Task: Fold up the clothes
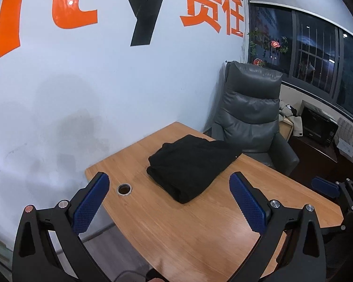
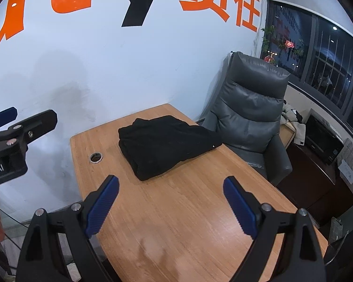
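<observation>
Two claws are in your hands, both held above the near part of a wooden counter [image 1: 200, 230], and neither touches anything. Your left claw [image 1: 169, 185] has its blue-padded fingers spread wide apart, with nothing between them. Your right claw [image 2: 170, 188] is spread just as wide and also holds nothing. In the right wrist view, your left claw shows at the far left edge, raised off the counter and well apart from the garment. In the left wrist view, part of your right claw shows at the far right edge, beyond the counter's side.

One black garment [image 1: 193, 164] lies folded into a thick, roughly rectangular bundle on the far half of the counter. It rests flat, with one corner reaching close to the far right edge of the counter. A small round metal-rimmed cable hole [image 1: 124, 189] sits in the counter surface just left of the garment, apart from it.

Behind the counter stands a grey padded leather chair [image 1: 251, 108], pushed close to the far edge. A white wall [image 1: 106, 82] with large orange and black lettering rises to the left and behind. Dark windows [image 1: 317, 54] run along the right side.
</observation>
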`<state>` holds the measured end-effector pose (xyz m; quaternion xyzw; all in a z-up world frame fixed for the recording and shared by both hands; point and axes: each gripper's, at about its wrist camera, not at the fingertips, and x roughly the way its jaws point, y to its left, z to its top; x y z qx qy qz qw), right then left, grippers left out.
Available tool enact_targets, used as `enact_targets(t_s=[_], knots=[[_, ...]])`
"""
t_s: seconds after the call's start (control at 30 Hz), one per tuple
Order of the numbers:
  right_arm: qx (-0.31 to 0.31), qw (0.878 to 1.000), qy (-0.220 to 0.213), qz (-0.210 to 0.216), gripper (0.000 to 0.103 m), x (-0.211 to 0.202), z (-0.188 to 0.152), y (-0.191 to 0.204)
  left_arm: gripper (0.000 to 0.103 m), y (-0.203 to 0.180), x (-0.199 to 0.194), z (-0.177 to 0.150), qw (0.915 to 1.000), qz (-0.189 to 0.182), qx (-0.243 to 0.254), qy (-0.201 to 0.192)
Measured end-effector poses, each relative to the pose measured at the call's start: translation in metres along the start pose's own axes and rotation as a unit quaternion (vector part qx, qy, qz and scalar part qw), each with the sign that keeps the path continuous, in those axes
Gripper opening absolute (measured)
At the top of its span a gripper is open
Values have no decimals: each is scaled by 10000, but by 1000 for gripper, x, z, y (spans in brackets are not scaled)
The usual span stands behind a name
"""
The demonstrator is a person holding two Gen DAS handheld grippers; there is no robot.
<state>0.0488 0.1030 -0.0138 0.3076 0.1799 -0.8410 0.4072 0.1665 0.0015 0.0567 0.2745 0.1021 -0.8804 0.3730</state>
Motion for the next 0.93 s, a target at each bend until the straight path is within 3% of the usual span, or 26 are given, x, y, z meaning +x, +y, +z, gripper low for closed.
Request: enact_targets(t_s=[0.4,0.57,0.93], knots=[[-10,9999,2,-154,93,-3,-1,1,103,-4,12,-4,9998,6,82,193],[24,9998,65,-184,93,-1,-3,4,103,-6,11,-10,9991,349,186,128],[-17,9998,82,-193,93,3,-5,15,103,2,20,-16,9987,201,26,472]])
